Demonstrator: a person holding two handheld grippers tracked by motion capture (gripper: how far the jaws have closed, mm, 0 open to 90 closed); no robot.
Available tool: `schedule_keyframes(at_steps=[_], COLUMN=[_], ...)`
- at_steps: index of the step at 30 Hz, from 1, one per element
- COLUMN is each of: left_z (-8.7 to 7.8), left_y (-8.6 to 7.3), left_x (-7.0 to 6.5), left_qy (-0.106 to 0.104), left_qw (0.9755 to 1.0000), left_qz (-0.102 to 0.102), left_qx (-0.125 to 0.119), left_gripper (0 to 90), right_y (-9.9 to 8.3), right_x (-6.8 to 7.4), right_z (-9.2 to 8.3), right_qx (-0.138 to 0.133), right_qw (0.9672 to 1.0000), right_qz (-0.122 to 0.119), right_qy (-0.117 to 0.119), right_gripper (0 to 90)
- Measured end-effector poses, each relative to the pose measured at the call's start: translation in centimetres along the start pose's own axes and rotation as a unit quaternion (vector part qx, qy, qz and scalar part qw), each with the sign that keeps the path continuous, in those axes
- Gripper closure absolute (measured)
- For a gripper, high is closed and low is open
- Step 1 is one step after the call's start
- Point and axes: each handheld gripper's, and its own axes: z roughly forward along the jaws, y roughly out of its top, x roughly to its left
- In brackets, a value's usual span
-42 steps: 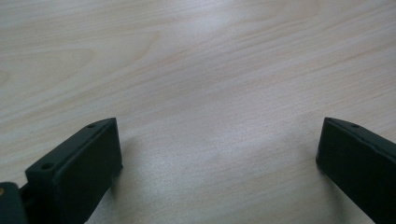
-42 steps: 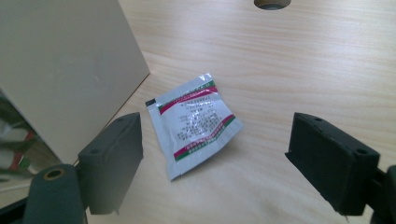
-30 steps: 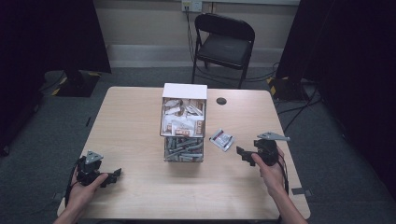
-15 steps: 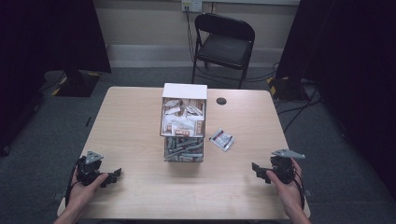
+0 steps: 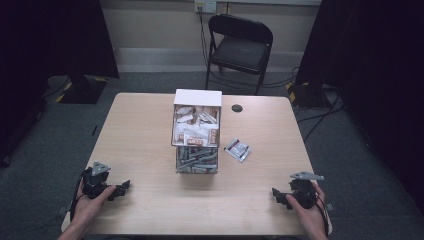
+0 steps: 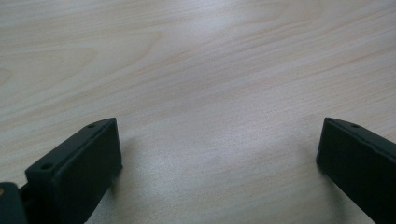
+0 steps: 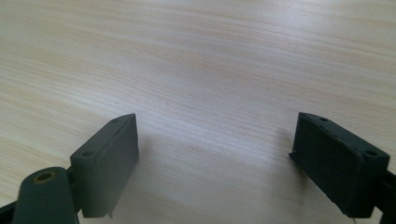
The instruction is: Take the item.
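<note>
A clear two-tier box (image 5: pixel 196 135) of small packets stands at the table's middle, its white lid (image 5: pixel 198 97) tipped up at the back. One loose packet (image 5: pixel 237 149) lies on the wood just right of it. My left gripper (image 5: pixel 121 188) rests low at the front left corner, open, with bare wood between its jaws (image 6: pixel 217 158). My right gripper (image 5: pixel 278 196) sits at the front right corner, also open over bare tabletop (image 7: pixel 215 154). Both are well away from the box and the packet.
The light wooden table (image 5: pixel 140 130) has a small black round cap (image 5: pixel 236 108) near its far edge. A black folding chair (image 5: pixel 239 47) stands behind the table. Cables trail on the grey floor at the right (image 5: pixel 320 112).
My right gripper has drawn back from near the loose packet toward the front right corner. The left gripper has stayed in place.
</note>
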Motion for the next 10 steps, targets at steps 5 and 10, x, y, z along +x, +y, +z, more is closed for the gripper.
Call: schedule_keyframes(at_steps=[5,10], left_z=[0.00,0.04], left_y=[0.00,0.03], left_x=[0.00,0.03], left_qy=[0.000,-0.001], left_qw=[1.0000,1.0000], left_qz=[0.000,0.000], left_qx=[0.000,0.000], left_gripper=[0.0,0.0], right_y=[-0.56,-0.69], right_x=[0.06,0.09], right_z=[0.49,0.62], right_qx=[-0.035,-0.043], right_qw=[0.9994,0.9991], right_qz=[0.008,0.006], right_qy=[-0.003,-0.005], right_gripper=[7.5,6.7])
